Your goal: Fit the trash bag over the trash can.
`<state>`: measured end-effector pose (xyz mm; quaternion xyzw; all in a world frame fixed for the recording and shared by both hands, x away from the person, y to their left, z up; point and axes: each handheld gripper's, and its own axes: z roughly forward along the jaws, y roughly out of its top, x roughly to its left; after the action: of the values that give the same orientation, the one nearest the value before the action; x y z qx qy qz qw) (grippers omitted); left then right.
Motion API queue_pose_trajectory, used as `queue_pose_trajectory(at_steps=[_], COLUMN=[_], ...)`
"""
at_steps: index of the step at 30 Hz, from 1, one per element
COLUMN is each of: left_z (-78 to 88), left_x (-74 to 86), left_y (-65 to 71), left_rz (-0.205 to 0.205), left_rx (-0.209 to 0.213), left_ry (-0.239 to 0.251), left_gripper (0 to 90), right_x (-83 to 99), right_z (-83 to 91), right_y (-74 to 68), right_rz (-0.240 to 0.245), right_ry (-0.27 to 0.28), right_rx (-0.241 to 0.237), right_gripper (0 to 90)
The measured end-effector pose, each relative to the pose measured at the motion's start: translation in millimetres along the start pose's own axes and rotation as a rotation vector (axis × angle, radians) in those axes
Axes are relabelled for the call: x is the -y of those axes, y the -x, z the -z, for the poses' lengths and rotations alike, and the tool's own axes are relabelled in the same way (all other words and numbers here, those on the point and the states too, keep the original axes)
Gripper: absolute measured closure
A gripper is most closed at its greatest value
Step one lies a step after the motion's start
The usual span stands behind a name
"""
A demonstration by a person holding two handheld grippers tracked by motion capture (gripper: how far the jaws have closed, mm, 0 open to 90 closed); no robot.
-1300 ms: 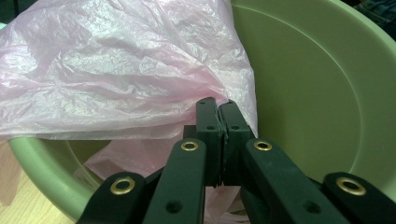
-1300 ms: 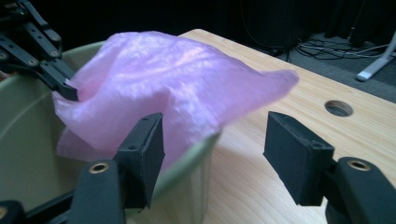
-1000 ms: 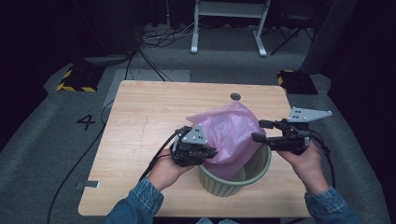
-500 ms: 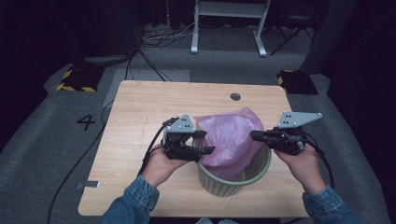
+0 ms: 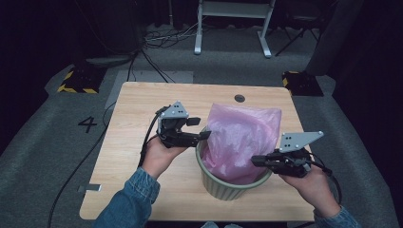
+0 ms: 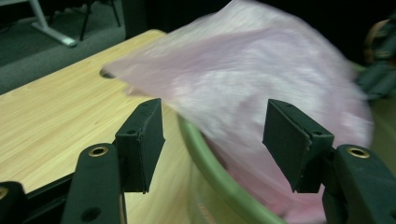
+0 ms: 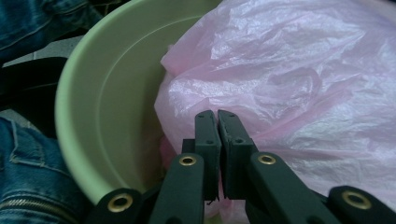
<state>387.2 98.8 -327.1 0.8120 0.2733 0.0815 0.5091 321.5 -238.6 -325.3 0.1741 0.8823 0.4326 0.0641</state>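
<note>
A pale green bin point(image 5: 223, 187) stands on the wooden table point(image 5: 142, 104) with a pink plastic bag point(image 5: 242, 137) puffed up out of it. My left gripper point(image 5: 199, 128) is at the bin's left rim, and its jaws have just been opening. In the left gripper view they point(image 6: 217, 135) stand wide, with the green rim point(image 6: 210, 163) and the bag point(image 6: 257, 70) ahead in the gap, touching neither pad. My right gripper point(image 5: 254, 161) reaches in at the bin's right rim. In the right gripper view its jaws point(image 7: 217, 126) are shut against the bag point(image 7: 289, 79), beside the bin's inner wall point(image 7: 79, 93).
A dark round hole point(image 5: 239, 98) lies in the tabletop behind the bin. Both forearms in denim sleeves come in from the near edge. Cables, a white metal frame point(image 5: 233, 23) and yellow-black blocks point(image 5: 76, 80) sit on the grey floor beyond the table.
The left gripper let go of the bag, opened and drew back to the left. The right gripper shut and moved nearer along the bin's right rim. The bag now stands more upright.
</note>
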Motion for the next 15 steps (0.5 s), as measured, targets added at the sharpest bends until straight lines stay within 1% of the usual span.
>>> queue_pose_trajectory(at_steps=[2,4,6,7,8,9,10,11,12,13,14,15], left_z=[-6.5,-12.6,-17.6,-19.6,-21.2,-21.9,-22.4,-21.9,-20.6,-18.8,-16.1,-13.8], left_x=[-3.1,-6.0,-8.5,-9.7,-10.8,-11.2,-11.6,-11.7,-11.2,-10.4,-9.6,-8.9], left_y=[-2.9,-5.0,-5.2,-4.5,-3.1,-1.0,1.5,4.2,6.0,6.5,6.4,7.3], left_rz=[0.003,0.015,0.014,0.006,-0.006,-0.024,-0.042,-0.071,-0.095,-0.096,-0.089,-0.090], left_rx=[0.003,0.010,0.020,0.020,0.021,0.015,-0.015,-0.061,-0.091,-0.092,-0.077,-0.078], left_ry=[-0.024,-0.036,-0.047,-0.056,-0.068,-0.074,-0.078,-0.084,-0.082,-0.070,-0.057,-0.044], left_gripper=[37.2,37.0,37.0,37.2,39.6,46.9,53.2,61.3,70.8,77.4,80.4,81.5], right_x=[0.4,1.0,1.9,2.3,2.4,2.5,2.5,2.6,2.9,3.3,3.9,4.9], right_z=[0.0,0.7,1.1,0.9,0.9,0.8,0.8,0.9,1.1,1.6,2.4,3.6], right_y=[-1.3,-2.3,-2.6,-3.2,-3.6,-4.1,-4.6,-5.0,-5.4,-5.7,-5.9,-5.4], right_rz=[-0.001,-0.004,-0.009,-0.011,-0.010,-0.012,-0.013,-0.013,-0.012,-0.012,-0.016,-0.020], right_ry=[-0.001,-0.003,-0.001,0.000,-0.002,-0.002,0.000,0.001,0.002,0.002,0.005,0.010], right_rx=[-0.005,-0.004,-0.010,-0.013,-0.014,-0.015,-0.016,-0.015,-0.013,-0.009,-0.005,-0.001], right_gripper=[86.7,86.7,86.7,86.7,86.7,86.7,86.7,86.6,86.5,86.1,85.7,84.8])
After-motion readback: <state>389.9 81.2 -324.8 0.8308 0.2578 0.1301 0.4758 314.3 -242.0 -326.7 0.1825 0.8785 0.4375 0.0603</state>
